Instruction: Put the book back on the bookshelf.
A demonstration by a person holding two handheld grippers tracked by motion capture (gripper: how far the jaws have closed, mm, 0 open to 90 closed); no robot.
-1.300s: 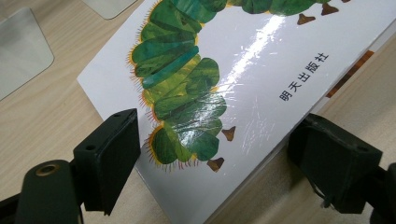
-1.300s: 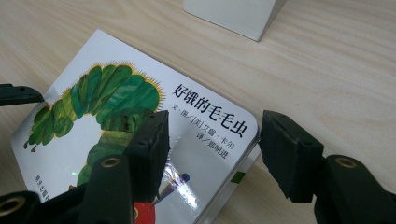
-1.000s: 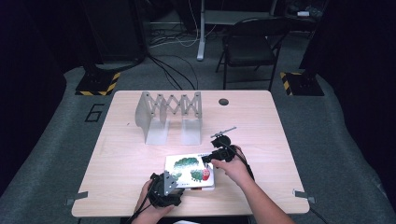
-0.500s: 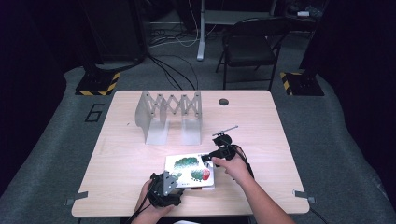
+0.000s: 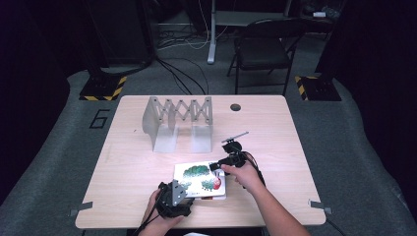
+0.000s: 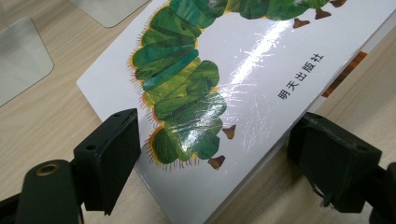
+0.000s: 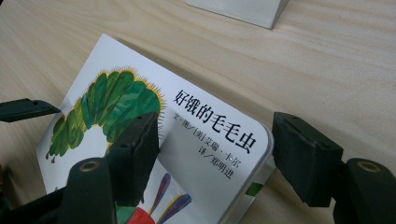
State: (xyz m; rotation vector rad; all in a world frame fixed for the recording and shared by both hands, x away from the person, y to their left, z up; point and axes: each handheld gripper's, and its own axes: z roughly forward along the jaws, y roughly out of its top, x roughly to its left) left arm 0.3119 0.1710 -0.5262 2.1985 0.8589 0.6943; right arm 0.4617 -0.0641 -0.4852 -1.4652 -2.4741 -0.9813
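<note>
A white picture book [image 5: 199,178] with a green caterpillar on its cover lies flat near the table's front edge. My left gripper [image 5: 173,195] is at the book's near left corner. In the left gripper view it [image 6: 219,161] stands open, its jaws on either side of that corner of the book [image 6: 261,70]. My right gripper [image 5: 225,163] is at the book's far right corner, and it [image 7: 218,154] is open too. One jaw hangs over the cover [image 7: 201,116] and the other is off the edge. An edge of something else shows under the book.
A folding metal rack [image 5: 177,120] with two flat feet stands at the back left of the wooden table [image 5: 275,132]. A small dark disc [image 5: 235,107] lies near the far edge. A folding chair [image 5: 263,46] stands beyond the table.
</note>
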